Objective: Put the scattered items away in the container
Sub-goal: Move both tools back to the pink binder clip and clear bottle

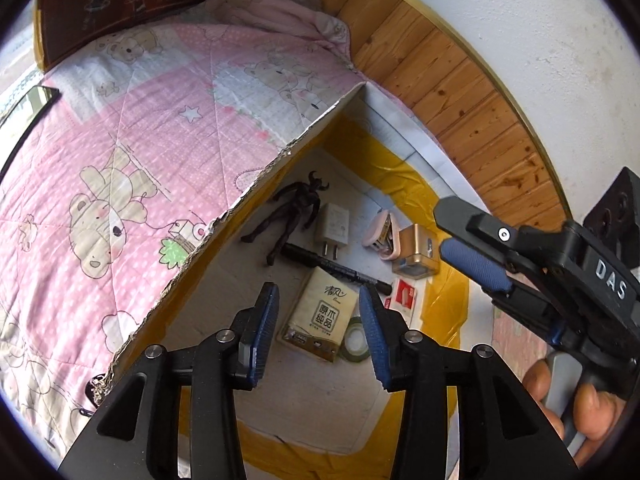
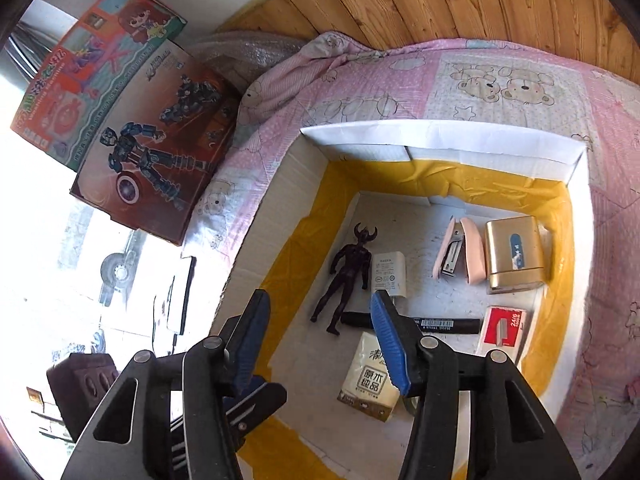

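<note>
An open cardboard box (image 2: 440, 136) lined with yellow tape sits on a pink bear-print quilt (image 1: 120, 160). On its floor lie a dark horned figurine (image 2: 348, 276), a white charger (image 2: 388, 272), a black marker (image 2: 448, 325), a tissue pack (image 1: 320, 316), a pink stapler (image 2: 460, 254), a gold box (image 2: 514, 254), a red staple box (image 2: 505, 330) and a tape roll (image 1: 354, 340). My left gripper (image 1: 319, 290) hovers open over the tissue pack, holding nothing. My right gripper (image 2: 320, 298) hangs open above the box's left half, also empty.
Two printed toy boxes (image 2: 132, 120) lean at the bed's far corner. A wooden headboard (image 1: 460, 92) and a white wall run behind the box. A dark flat screen (image 1: 32, 108) lies on the quilt. A person's hand (image 1: 592, 412) grips the right handle.
</note>
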Available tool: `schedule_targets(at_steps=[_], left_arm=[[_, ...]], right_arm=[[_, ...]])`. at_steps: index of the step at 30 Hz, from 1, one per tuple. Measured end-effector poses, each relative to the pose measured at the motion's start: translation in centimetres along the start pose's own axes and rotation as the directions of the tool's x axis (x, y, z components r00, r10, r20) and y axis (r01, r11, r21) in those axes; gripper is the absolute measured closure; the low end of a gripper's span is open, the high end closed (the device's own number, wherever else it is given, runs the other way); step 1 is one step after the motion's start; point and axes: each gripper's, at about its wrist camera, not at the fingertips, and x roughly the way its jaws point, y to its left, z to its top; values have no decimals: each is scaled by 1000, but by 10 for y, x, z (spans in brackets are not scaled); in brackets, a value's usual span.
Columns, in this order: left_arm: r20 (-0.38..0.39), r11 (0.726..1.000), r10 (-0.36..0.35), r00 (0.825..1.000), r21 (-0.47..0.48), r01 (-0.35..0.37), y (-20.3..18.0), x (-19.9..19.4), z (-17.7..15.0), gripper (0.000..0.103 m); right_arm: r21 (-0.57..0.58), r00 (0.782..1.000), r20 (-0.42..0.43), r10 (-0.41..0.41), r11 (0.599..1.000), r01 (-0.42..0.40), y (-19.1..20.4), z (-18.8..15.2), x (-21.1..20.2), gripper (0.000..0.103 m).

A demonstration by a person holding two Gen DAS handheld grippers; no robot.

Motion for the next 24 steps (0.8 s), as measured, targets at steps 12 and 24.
schedule_targets(at_steps=[12,24], left_arm=[[173,981,82,981,158,-110,-46,-34,-17,59],[187,967,23,982,246,-70,-91,-37,-45,59]], right_arm=[[-210,990,136,-36,976,64,21,-73,-83,47],[-178,982,185,-46,981,80,-17,-125,-124,47]])
